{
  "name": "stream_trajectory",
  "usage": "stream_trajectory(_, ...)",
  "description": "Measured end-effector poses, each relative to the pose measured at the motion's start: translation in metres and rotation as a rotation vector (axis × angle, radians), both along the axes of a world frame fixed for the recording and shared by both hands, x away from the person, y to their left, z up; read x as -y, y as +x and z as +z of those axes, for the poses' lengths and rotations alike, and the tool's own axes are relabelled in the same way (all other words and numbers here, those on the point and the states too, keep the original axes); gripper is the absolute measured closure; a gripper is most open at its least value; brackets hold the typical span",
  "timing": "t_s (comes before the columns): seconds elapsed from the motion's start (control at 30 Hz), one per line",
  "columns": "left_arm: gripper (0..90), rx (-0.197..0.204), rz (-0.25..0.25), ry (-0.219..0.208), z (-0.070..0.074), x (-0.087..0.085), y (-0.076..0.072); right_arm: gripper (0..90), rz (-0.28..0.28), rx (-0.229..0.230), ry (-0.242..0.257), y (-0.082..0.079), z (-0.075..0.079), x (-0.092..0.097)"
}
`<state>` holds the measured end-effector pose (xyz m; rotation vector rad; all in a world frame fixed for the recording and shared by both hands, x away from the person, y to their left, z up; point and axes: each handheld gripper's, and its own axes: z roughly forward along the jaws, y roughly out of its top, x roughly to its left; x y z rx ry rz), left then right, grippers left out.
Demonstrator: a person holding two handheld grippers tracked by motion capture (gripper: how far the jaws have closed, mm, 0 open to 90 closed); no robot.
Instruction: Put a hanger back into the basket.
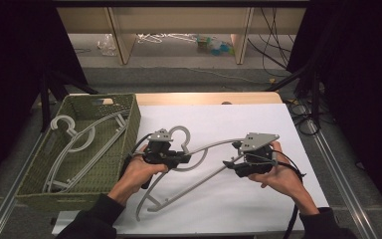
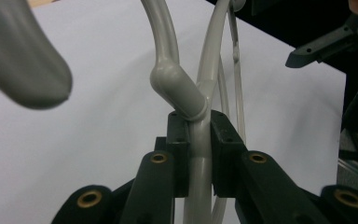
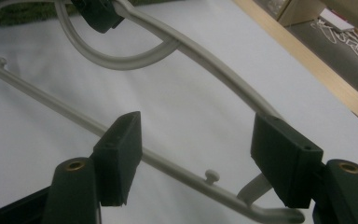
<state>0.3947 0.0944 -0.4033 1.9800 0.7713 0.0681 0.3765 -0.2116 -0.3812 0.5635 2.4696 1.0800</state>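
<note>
A grey plastic hanger (image 1: 214, 145) lies tilted over the white table sheet (image 1: 238, 119), its hook toward the basket. My left gripper (image 1: 184, 159) is shut on it at the neck just below the hook. In the left gripper view the pads (image 2: 177, 140) squeeze the grey stem (image 2: 198, 154) of the hanger. My right gripper (image 1: 232, 155) is at the hanger's right end, open. In the right gripper view its jaws (image 3: 200, 154) stand wide apart. The thin lower bar (image 3: 168, 163) runs between them, untouched.
A green woven basket (image 1: 129, 114) sits at the table's left with grey hangers (image 1: 79, 144) lying inside. The wooden table edge (image 1: 204, 98) runs along the back. Black cables trail on the floor to the right, and shelving stands beyond the table.
</note>
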Motion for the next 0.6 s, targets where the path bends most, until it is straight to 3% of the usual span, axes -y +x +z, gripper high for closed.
stream_trajectory(0.03, 80.0, -0.009, 0.011, -0.024, 0.002, -0.003, 0.0, 34.6, -0.014, 0.002, 0.031, -0.002, 0.0, 0.001)
stream_trajectory(0.23, 80.0, -0.019, 0.048, -0.054, 0.011, -0.008, -0.005, 34.6, -0.024, 0.014, 0.06, -0.011, -0.002, 0.006)
stream_trajectory(0.33, 79.9, -0.019, 0.067, -0.072, 0.019, -0.011, -0.01, 34.3, -0.029, 0.002, 0.119, -0.02, -0.004, 0.013)
stream_trajectory(0.6, 79.9, 0.018, 0.09, -0.135, 0.048, -0.031, -0.023, 33.3, -0.053, -0.037, 0.184, -0.033, -0.014, 0.023)
